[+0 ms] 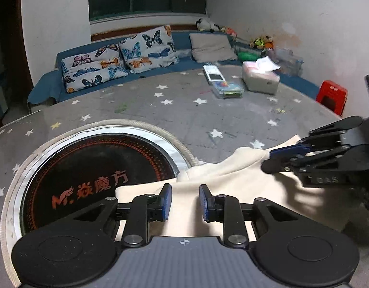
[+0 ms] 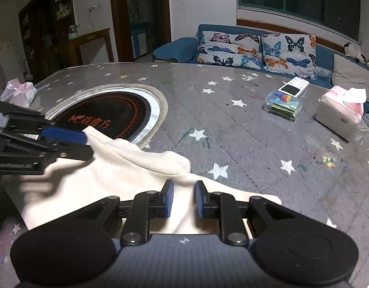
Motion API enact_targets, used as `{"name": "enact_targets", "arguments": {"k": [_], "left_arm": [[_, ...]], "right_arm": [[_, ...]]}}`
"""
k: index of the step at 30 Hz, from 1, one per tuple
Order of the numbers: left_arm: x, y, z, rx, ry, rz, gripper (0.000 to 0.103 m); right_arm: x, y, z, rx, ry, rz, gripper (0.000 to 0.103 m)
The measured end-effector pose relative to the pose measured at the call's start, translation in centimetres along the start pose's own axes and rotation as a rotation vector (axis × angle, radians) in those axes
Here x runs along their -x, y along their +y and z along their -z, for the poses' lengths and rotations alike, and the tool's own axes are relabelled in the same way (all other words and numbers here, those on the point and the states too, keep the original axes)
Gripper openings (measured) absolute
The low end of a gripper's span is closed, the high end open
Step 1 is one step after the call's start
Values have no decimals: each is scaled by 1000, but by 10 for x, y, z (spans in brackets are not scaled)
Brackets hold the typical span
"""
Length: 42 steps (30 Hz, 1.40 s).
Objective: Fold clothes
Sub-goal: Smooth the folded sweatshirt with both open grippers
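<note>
The cream garment (image 2: 117, 175) lies bunched on the star-printed table cover (image 2: 256, 139), with one corner draped over the rim of the round black cooktop (image 2: 112, 115) set into the table. I take the cooktop as my landmark: the cloth spreads from its near edge toward me, with a rumpled fold rising just beside the rim.

My left gripper (image 1: 184, 202) hangs over the cloth's near part, close beside the cooktop, jaws parted with fabric showing between the blue pads and nothing pinched. My right gripper (image 2: 183, 199) sits on the side of the cloth away from the cooktop, jaws likewise apart, over a raised ridge of fabric. I cannot tell whether either set of pads touches the cloth or only hovers above it.

I judge the step in hand to be taking hold of two points on the near edge before spreading or folding. To do it well, I want each pair of pads to straddle a single layer at the hem, not the thick ridge, and both to close at matching spots so the cloth lifts evenly. I should draw the draped corner off the cooktop rather than drag across its braided rim.

Well beyond the cooktop stand a clear plastic box (image 2: 284, 106), a white device (image 2: 293, 87) and a tissue pack (image 2: 340, 112), out of my way.
</note>
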<state>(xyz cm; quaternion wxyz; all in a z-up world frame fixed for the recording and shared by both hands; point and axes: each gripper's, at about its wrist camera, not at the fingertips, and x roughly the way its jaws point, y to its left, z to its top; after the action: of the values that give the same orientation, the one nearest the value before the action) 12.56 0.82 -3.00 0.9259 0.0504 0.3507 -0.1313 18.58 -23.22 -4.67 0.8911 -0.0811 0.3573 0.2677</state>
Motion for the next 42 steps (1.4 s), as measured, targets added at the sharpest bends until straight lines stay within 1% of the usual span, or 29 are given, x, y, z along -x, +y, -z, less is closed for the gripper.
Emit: {"name": "enact_targets", "arguments": {"k": [2,3,11,16,21,30,38,42], "left_arm": [[-14,0,-2,2,32,-16,29],[-17,1,-1,4,26,-18,29],[-16,6,6,49,6,-7,31],[-10,14,13,114,-1,13,31],[-4,15,18,149,-1,17,31],[25,7,42,190,-7,23,31],[58,-16,63,165,2,26,31],[75,-33,78,163,0,16,31]], "right_arm": [[0,0,0,5,-2,1,18],[0,1,1,8,-5,1,18],[1,4,3,30,-11,7,19],[3,9,4,72,-9,21,19],[6,12,7,97,-12,23,19],[23,24,25,174,-11,18,19],[50,35,46,205,4,-6,19],[67,38,56,185,8,-24,19]]}}
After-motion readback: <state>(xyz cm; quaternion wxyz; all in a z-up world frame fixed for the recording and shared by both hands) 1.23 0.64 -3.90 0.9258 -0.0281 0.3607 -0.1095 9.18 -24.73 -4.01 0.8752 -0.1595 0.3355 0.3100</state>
